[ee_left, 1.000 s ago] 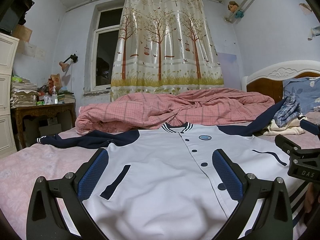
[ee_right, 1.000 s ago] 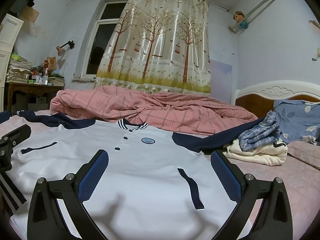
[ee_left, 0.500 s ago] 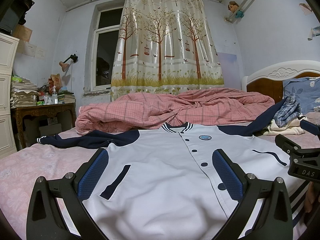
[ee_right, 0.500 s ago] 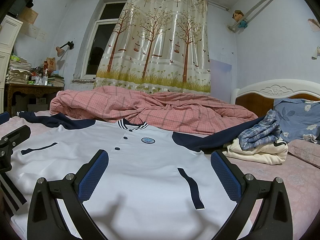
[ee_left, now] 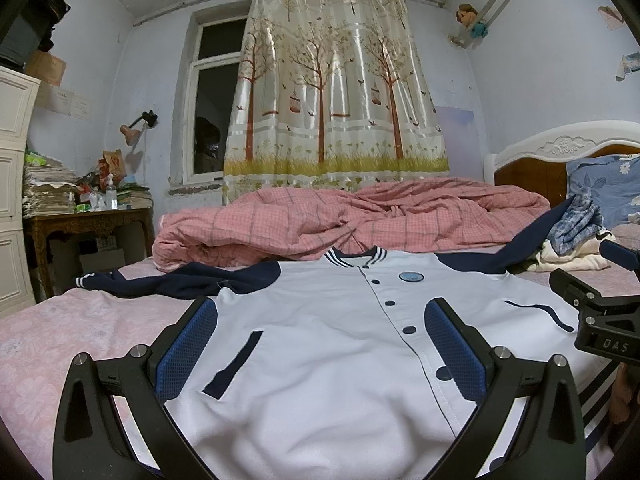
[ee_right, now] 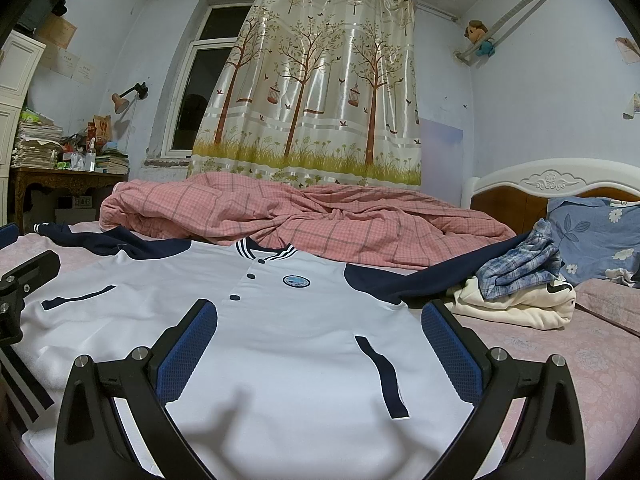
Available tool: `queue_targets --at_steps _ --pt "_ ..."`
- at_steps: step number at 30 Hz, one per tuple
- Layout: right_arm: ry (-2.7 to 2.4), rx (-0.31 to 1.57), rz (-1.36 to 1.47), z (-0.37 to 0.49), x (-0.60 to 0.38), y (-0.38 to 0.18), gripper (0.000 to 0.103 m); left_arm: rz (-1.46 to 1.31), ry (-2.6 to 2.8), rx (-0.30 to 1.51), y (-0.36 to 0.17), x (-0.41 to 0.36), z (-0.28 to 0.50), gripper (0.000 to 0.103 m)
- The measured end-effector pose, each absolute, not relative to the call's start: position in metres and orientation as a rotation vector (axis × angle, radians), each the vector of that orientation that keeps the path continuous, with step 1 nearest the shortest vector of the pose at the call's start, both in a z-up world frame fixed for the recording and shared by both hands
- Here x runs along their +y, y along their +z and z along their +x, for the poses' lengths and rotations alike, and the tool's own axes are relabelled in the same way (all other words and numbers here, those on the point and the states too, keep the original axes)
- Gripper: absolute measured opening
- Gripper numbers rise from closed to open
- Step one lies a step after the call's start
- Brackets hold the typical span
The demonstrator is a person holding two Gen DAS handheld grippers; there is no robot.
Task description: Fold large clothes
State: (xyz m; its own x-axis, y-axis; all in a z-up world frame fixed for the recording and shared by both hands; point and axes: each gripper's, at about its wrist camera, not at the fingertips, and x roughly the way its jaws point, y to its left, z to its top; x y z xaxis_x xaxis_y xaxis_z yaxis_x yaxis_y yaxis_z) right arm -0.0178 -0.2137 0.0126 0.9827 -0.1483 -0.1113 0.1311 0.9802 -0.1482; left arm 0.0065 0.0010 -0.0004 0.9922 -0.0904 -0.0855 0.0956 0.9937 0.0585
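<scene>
A white baseball jacket [ee_left: 320,340] with navy sleeves, dark buttons and a round blue badge lies flat, front up, on the pink bed sheet [ee_left: 60,344]. Its collar points toward the window and its sleeves are spread out to both sides. My left gripper [ee_left: 320,344] hovers open over the jacket's lower left half, with nothing between its blue pads. My right gripper [ee_right: 318,344] hovers open over the lower right half [ee_right: 304,352], near the navy pocket trim. Each gripper's black frame shows at the edge of the other's view.
A rumpled pink checked quilt [ee_left: 340,220] lies behind the jacket. A pile of folded clothes [ee_right: 524,292] and a blue flowered pillow [ee_right: 596,232] sit at the right by the headboard. A cluttered wooden desk [ee_left: 88,220] stands left of the bed.
</scene>
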Motion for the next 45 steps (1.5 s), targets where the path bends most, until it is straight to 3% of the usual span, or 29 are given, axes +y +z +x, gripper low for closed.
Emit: queue_targets --at_steps 17,21,30,42,43,44,45 --pt "0.0 0.219 -0.064 -0.109 -0.222 -0.011 0.103 0.189 -0.105 0.149 -0.026 0.021 -0.101 0.103" --pt "-0.006 0.285 -0.123 -0.122 -0.213 -0.036 0.103 0.171 -0.109 0.264 -0.055 0.025 -0.103 0.096" --pt "0.017 0.407 -0.16 -0.127 -0.212 -0.068 0.103 0.352 -0.044 0.321 -0.085 0.0 -0.108 0.093" --pt "-0.063 0.546 -0.283 -0.08 -0.231 -0.053 0.103 0.499 0.03 0.366 -0.062 0.013 -0.05 0.094" --pt "-0.074 0.541 -0.3 -0.078 -0.237 -0.052 0.1 0.474 0.014 0.391 -0.06 0.017 -0.044 0.093" --pt "-0.073 0.536 -0.306 -0.077 -0.239 -0.051 0.088 0.45 -0.018 0.421 -0.058 0.02 -0.038 0.088" --pt "-0.06 0.53 -0.308 -0.075 -0.243 -0.049 0.077 0.433 -0.053 0.433 -0.054 0.023 -0.035 0.073"
